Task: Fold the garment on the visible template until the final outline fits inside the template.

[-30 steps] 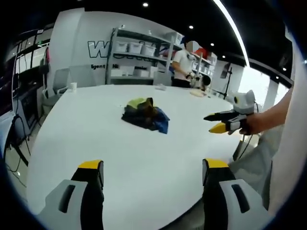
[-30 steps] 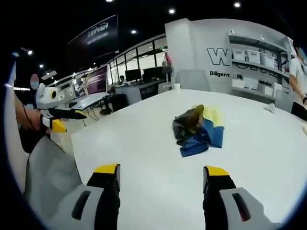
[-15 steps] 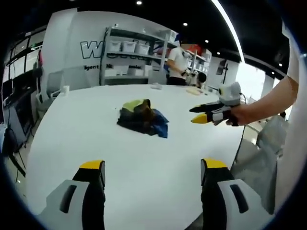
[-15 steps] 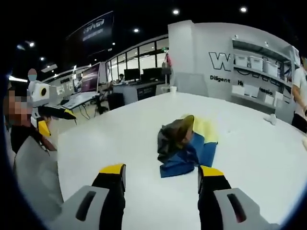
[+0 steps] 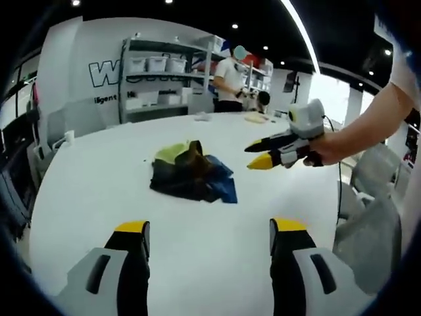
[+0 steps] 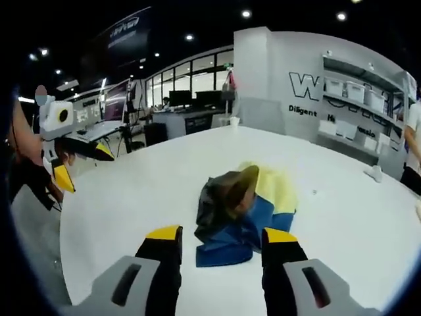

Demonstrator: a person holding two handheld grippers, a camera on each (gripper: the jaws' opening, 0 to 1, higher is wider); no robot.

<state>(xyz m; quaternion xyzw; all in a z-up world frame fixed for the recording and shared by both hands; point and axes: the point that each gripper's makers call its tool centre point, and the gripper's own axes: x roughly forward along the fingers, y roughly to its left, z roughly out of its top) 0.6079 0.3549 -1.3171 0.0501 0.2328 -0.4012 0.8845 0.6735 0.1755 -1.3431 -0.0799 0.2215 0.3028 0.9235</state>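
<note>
We have brought the right gripper (image 6: 219, 241) in close, jaws wide and empty at the near edge of the garment (image 6: 240, 210), so a first grasp looks near. The left gripper (image 5: 209, 232) hangs back, also wide and empty. The garment lies crumpled mid-table (image 5: 85, 197), dark, blue and yellow folds

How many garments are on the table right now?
1: a crumpled garment in yellow, blue and dark colours, heaped mid-table, just ahead of the right tongs. Its folds could hide another piece.
</note>
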